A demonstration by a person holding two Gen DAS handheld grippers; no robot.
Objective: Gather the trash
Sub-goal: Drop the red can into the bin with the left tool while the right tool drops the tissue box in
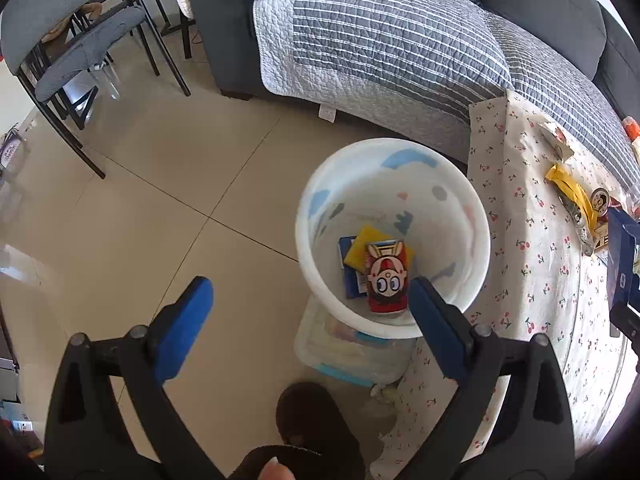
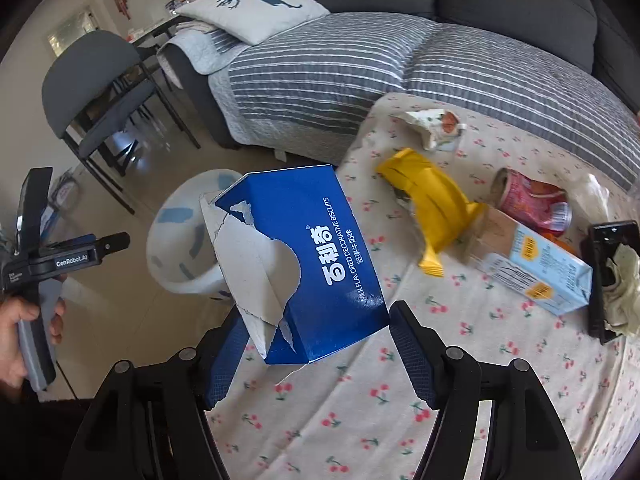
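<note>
step: bin the box | my right gripper (image 2: 316, 344) clamps the torn blue biscuit box (image 2: 320, 264); my left gripper (image 1: 312, 308) gapes empty | carry it centred over the white bin (image 1: 394, 236); release only once clear above the rim

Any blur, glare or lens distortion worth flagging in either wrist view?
Left wrist: sharp; fisheye bends the floor tiles, dark vignette in the corners, mild window sheen at far left. Right wrist: blue biscuit box sharp, milk carton and yellow wrapper motion-smeared.
</note>
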